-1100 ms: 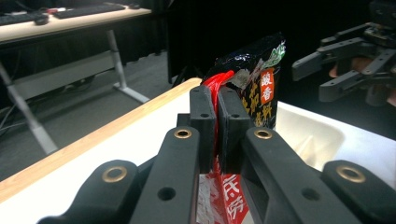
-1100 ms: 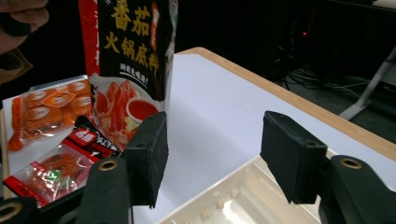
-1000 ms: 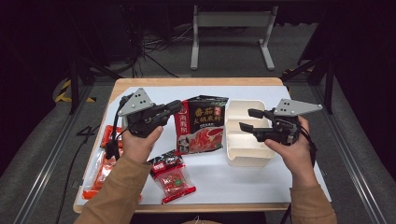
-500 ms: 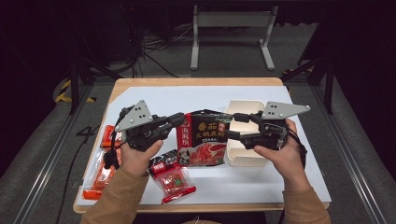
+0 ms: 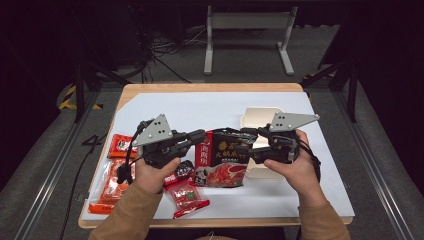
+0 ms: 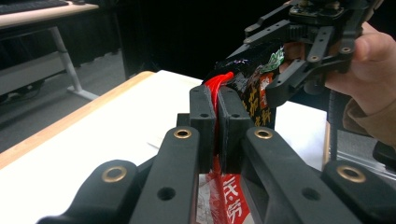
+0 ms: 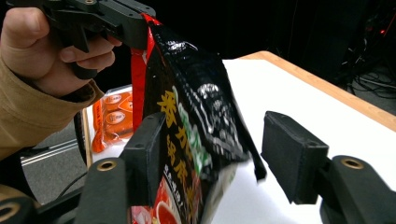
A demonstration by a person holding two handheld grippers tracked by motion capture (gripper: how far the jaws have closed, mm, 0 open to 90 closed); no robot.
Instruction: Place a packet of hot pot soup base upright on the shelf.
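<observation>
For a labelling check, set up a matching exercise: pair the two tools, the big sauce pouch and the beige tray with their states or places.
1. left tool
2. right tool
3. big sauce pouch
4. beige tray

a. resting on the table, behind the right hand
b. jaws apart, pouch edge between them
c. clamped shut on the pouch's red edge
d. held up off the table

Pairs: 1-c, 2-b, 3-d, 4-a
</observation>
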